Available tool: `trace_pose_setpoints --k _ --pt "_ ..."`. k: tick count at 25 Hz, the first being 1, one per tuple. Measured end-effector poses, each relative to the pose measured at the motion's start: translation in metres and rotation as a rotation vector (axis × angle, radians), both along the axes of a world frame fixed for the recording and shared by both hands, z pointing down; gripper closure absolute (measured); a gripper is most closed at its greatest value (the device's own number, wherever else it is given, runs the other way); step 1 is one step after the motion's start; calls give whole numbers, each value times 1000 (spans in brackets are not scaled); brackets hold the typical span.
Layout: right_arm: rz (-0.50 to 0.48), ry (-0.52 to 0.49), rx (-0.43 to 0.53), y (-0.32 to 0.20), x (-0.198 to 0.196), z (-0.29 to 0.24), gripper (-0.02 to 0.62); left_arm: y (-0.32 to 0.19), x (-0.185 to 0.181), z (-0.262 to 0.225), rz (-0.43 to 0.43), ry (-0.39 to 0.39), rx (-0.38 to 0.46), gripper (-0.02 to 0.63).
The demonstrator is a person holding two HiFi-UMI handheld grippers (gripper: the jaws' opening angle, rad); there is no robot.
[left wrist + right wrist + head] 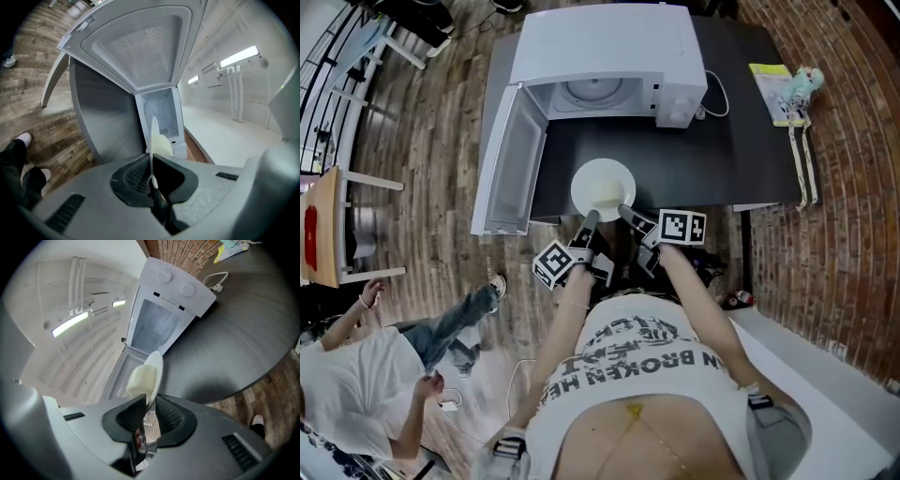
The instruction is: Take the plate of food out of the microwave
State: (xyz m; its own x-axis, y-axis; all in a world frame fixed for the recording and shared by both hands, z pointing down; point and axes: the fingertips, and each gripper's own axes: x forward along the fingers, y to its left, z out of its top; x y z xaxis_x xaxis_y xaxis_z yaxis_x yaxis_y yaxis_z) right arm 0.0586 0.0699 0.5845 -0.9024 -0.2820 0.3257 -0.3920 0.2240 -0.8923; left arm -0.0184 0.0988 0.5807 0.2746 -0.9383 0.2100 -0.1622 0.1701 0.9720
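Both my grippers hold the plate (602, 180) of food (606, 195) out in front of the microwave (600, 47).
My left gripper (591, 217) is pinched almost closed on the plate's near rim. My right gripper (625, 211) clamps the same rim just beside it, jaws a little wider. The pale lump of food lies on the plate, over the near edge of the dark worktop (703, 159). Beyond, the white microwave stands with its door (508, 164) swung wide to the left and its turntable (591, 91) showing.
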Motion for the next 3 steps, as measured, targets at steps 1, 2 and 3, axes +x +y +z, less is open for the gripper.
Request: trace_pose_setpoints --k 1,2,3 --pt "1 0 -1 0 0 0 532 0 0 0 1 -2 0 592" --pt "2 0 -2 0 0 0 532 0 0 0 1 -3 0 592" --pt "3 0 -3 0 0 1 532 -1 0 1 2 -4 0 592"
